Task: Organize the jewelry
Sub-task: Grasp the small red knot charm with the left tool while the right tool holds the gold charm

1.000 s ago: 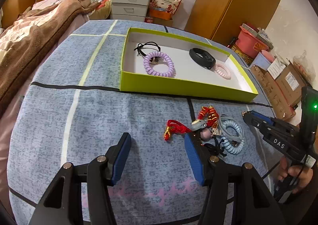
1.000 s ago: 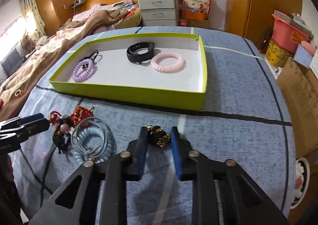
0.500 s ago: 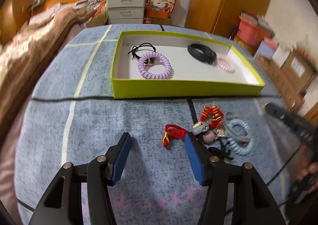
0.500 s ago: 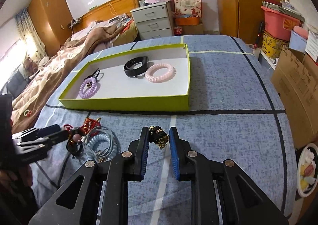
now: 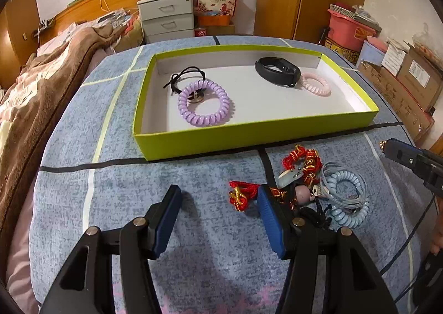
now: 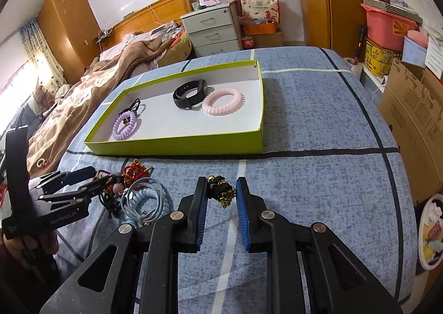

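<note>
Left wrist view, catalogued left to right. Brown blanket (image 5: 41, 78) on a bed, far left. Blue patterned tabletop (image 5: 110, 175) with pale and black lines. Left gripper (image 5: 218, 211): jaws spread wide, nothing between them, hanging above bare cloth. Lime-green tray (image 5: 249, 133), white inside, lying past a black line. Tray contents: black cord tie (image 5: 185, 75) at the left end, touching a purple coil band (image 5: 203, 104); black wristband (image 5: 277, 71) toward the right, touching a pink coil band (image 5: 315, 86). Loose pile on the cloth, in front of the tray and just right of the left gripper's right finger: red cord ornament (image 5: 243, 192), red-and-gold knotted piece (image 5: 304, 161), pink bead (image 5: 301, 193), pale blue coil band (image 5: 346, 197). Right gripper's tip enters at the far right edge.

Right wrist view, same order. Person's hand (image 6: 25, 247) on the left gripper's handle, lower left; that gripper's fingers reach into the pile. Pale blue coil band beside it. Right gripper (image 6: 221, 189): blue pads closed in on a black-and-gold beaded bracelet (image 6: 223, 190), which sits pinched between them, well short of the tray. Cardboard boxes (image 6: 415, 120) at far right.
</note>
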`<state>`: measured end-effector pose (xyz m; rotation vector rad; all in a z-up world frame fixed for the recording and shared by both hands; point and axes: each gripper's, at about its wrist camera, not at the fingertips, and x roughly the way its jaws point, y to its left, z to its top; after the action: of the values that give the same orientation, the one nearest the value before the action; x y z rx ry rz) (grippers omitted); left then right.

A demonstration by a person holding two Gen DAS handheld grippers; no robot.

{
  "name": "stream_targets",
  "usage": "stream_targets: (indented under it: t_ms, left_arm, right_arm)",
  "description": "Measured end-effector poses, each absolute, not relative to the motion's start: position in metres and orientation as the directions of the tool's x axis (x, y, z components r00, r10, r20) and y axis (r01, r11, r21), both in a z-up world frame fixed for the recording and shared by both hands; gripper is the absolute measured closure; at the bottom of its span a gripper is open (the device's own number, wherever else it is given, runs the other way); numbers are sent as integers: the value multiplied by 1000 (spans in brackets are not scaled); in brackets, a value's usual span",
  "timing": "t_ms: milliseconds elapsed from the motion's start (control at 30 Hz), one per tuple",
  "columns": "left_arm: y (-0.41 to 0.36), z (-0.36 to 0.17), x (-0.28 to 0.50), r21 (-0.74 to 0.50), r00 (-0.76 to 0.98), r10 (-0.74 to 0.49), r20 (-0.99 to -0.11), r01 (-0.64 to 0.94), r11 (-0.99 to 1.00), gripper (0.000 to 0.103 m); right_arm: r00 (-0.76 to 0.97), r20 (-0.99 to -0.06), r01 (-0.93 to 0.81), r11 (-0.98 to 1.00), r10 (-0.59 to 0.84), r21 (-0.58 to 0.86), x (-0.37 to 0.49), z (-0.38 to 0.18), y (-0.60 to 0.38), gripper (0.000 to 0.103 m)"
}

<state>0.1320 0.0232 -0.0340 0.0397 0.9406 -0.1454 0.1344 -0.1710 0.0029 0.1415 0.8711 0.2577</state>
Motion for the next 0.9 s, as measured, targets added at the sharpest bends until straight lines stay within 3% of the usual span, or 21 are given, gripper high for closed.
stream_targets:
  t_ms: [67,133,300,900]
  left_arm:
    - [22,-33,132,-28,581,-112,-806,152,988,48]
    - [19,-32,132,-29,584,-123,-802,167,986,62]
    - [14,-30,130,-36,589,-145,-795,193,981,83]
    - [42,-7,114,-158,652,-211,-729,140,978,87]
  right_arm:
    - [614,-738,-162,960,280,229,135,2,-171,82]
    - [610,-741,-162,960,280,230,135,1,-171,82]
    - [608,-742,-169,959,283,227,134,1,-169,82]
    - [629,-723,-168,958,286,233,125,9,-168,82]
